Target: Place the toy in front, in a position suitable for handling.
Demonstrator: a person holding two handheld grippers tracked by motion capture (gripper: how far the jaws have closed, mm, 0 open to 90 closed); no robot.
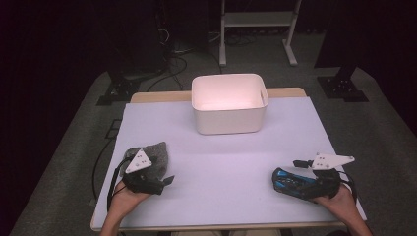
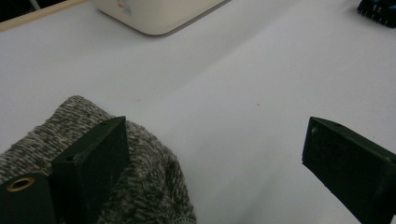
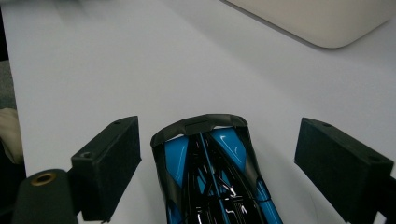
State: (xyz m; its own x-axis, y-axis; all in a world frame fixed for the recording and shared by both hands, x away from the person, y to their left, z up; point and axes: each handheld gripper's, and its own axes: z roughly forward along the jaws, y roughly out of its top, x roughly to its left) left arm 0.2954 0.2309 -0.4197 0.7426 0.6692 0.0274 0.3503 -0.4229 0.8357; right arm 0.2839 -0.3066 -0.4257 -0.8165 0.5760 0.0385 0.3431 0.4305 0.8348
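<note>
Both grippers, left [image 2: 215, 158] and right [image 3: 217, 163], are spread wide with nothing pinched, so the grey knit cloth [image 2: 140, 182] could be missed or the blue toy car [image 3: 210, 172] nudged aside if closed off-centre.

A white bin [image 1: 229, 103] stands at the table's [image 1: 221, 162] far edge, midway along it. Near the front left corner the left gripper [image 1: 164, 181] rests beside a grey knitted cloth [image 1: 158, 153]. Near the front right corner the right gripper [image 1: 300, 163] lies over a blue and black toy car [image 1: 290, 182].
</note>
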